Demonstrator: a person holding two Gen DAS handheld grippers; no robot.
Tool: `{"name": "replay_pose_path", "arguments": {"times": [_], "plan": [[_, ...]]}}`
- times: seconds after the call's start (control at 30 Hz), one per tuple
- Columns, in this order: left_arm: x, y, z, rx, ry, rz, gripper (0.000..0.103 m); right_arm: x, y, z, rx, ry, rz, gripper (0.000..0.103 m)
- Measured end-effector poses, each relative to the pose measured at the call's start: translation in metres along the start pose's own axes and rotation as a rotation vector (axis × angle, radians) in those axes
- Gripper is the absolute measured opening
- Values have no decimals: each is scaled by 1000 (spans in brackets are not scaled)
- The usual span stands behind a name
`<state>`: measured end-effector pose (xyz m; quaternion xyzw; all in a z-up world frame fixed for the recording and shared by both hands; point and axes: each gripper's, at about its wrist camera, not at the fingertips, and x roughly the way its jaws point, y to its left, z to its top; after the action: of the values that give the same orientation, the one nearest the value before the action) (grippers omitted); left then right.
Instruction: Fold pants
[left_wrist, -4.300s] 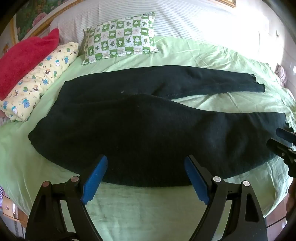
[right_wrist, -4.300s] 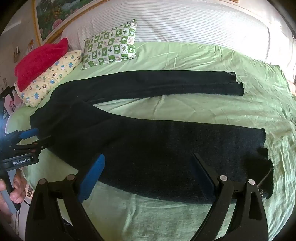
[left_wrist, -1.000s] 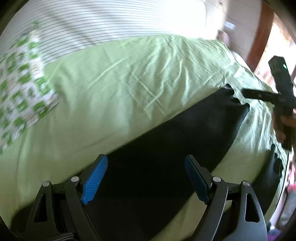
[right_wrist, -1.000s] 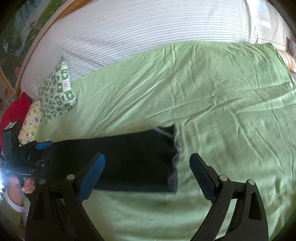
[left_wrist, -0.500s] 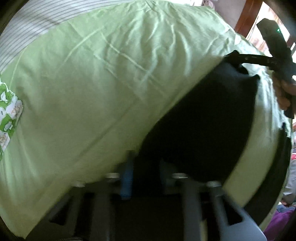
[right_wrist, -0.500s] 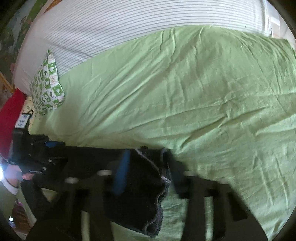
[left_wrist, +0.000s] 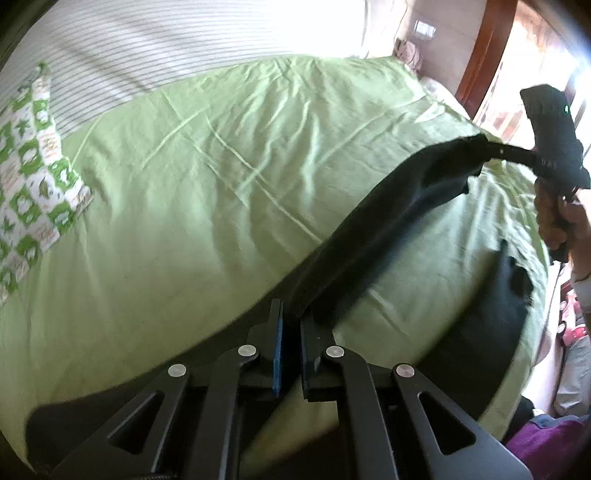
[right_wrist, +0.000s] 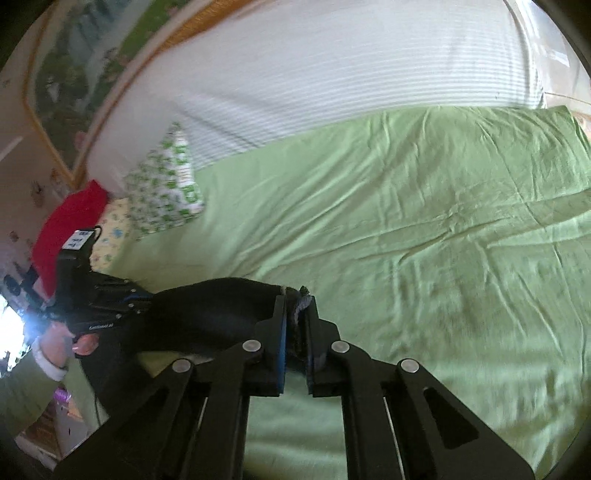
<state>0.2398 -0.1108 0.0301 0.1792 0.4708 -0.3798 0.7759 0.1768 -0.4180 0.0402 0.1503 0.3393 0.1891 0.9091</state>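
Both grippers have closed since earlier. Left gripper (left_wrist: 291, 321) and right gripper (right_wrist: 295, 314) fingers clamp the black pants (left_wrist: 388, 229), raised taut above the bed (left_wrist: 221, 166).

The left gripper (left_wrist: 291, 314) has its jaws pressed together on a pinch of black pants (left_wrist: 388, 229) near the front edge of the bed (left_wrist: 221, 166). The right gripper (right_wrist: 295, 314) is likewise clamped on the frayed cuff of one leg, raised above the bed. Each gripper is in the other's view: the right (left_wrist: 491, 149) gripped by a bare hand (left_wrist: 561, 221), the left (right_wrist: 122, 299) held by a hand (right_wrist: 66, 341) with a white cuff.
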Motion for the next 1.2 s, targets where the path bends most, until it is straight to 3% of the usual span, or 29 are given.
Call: {"name": "replay_pose_path", "arguments": {"times": [0.3,0.67,0.93,1.2], "plan": [[-38,-44,-48,-33,-52,-57,5,-39,14,-60,-49,46,-4,9],[-58,-95,-93,0,-54,-92,5,-73,18,-99,-73,47,-7,9],[-55,-105,-118,-19,-38,-128,5,-86,31,-126,-149,83,-48,9],[-20,-107,-140,-49,34,-139,7,-67,24,-153,-129,167,-107,8]]}}
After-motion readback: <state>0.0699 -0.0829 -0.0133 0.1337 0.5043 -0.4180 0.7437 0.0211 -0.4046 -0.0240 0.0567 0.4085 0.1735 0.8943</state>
